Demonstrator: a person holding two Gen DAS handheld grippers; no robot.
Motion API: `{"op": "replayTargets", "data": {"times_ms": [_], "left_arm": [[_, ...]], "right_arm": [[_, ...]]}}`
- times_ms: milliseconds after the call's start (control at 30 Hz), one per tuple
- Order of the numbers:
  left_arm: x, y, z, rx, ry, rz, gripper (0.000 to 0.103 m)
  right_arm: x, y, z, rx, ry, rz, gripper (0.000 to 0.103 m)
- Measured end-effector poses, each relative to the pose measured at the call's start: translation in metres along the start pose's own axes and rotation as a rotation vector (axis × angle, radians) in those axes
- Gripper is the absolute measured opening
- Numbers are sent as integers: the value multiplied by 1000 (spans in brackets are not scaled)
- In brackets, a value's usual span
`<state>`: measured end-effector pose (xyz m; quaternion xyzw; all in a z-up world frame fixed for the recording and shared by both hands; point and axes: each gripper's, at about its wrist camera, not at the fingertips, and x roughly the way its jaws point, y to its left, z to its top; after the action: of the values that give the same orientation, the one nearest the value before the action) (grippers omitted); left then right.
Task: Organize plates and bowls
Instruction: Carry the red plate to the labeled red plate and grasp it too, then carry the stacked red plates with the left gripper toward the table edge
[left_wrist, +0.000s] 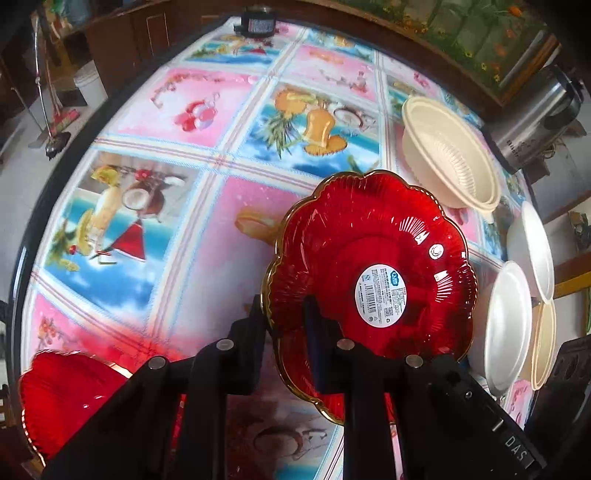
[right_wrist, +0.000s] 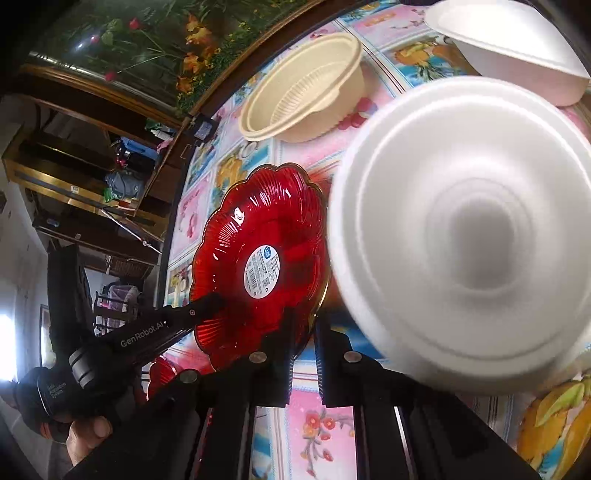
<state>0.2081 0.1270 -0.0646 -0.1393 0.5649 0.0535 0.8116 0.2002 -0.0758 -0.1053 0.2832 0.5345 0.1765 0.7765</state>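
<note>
Left gripper (left_wrist: 286, 325) pinches the near rim of the red scalloped plate (left_wrist: 373, 273); one finger is under the rim, one over it; the plate is off the table and tilted, its labelled face toward both cameras; it extends forward and right from the claw, with no real long axis since it is round.

Second red plate (left_wrist: 62, 398) lies flat on the tablecloth (left_wrist: 184, 192) at the near left corner, left of and below the held one; likely stacking target, so the deciding relation is held plate right of and above the target, with the left arm clearly nearer.

Right gripper (right_wrist: 303, 350) fingers sit nearly together; the rim of the white foam bowl (right_wrist: 461, 240) appears to run down to them, but the contact is hidden, so whether it grips the bowl cannot be told; the bowl fills the right of that view, blurred, just beside the held plate's right edge.

Beige bowl stack (left_wrist: 454, 158) stands far right; another white foam bowl (right_wrist: 517, 44) beyond it; both apart from the red plates.

Left hand (right_wrist: 85, 435) wraps the handle low and left, with the tool angled up toward the plate.
</note>
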Motion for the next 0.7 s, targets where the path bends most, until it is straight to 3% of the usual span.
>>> {"op": "replayTargets", "data": {"times_ms": [333, 700], "left_arm": [[-80, 34, -33, -38, -155, -33, 17], [-135, 104, -95, -149, -295, -3, 17]], "right_arm": [[-41, 46, -28, -127, -65, 59, 9], [-63, 120, -99, -335, -64, 131, 9]]}}
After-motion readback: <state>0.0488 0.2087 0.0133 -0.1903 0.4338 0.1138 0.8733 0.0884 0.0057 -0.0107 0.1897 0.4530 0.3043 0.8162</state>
